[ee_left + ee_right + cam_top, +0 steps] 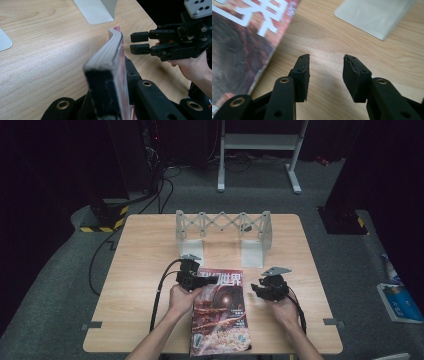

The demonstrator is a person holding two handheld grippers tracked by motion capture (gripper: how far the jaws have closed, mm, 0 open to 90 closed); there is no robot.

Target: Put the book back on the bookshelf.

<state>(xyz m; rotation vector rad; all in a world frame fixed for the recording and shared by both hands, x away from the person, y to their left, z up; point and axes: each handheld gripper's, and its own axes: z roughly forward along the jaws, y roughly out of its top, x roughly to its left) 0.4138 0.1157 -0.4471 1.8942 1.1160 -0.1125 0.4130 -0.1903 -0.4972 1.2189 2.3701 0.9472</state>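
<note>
A thick magazine [220, 315] with a dark red cover and white characters lies on the wooden table [145, 260], its long side running towards me. My left gripper [212, 280] is shut on its far left corner. In the left gripper view, that gripper [113, 82] clamps the magazine's page edge [110, 50], which stands raised and bent off the wood. My right gripper [254, 289] hovers just right of the magazine's far right corner. Its jaws stand open with nothing between them, over bare wood [325, 72], beside the cover [237, 45]. The right gripper [136, 42] faces the lifted edge.
A pale grey expanding book rack [222, 227] with two upright ends and flat base plates [372, 17] stands at the table's far middle. Cables trail from both grippers towards me. Beyond the table are a metal stand [260, 150] and dark equipment on the floor.
</note>
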